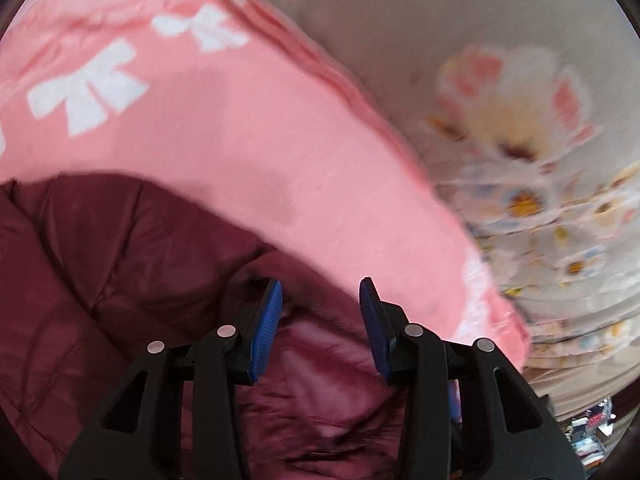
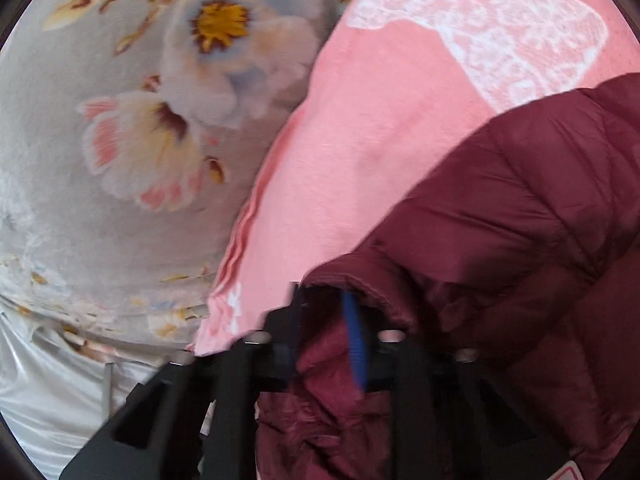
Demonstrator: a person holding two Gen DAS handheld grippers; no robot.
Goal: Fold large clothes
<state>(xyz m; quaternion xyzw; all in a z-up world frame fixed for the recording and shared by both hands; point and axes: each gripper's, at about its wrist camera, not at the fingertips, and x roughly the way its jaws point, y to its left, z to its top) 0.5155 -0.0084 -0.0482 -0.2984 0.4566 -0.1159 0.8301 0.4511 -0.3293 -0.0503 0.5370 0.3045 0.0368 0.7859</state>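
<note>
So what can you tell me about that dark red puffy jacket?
The dark red jacket looks like a quilted puffer with stitched, padded panels and a smooth, slightly shiny shell. It is rumpled, not flat, and lies on the pink blanket with white bows, which covers a flowered bedsheet. The right hand-held gripper pinches a hemmed edge, with fabric bunched between its fingers. The left hand-held gripper is open right over the jacket's folds, not gripping it.
</note>
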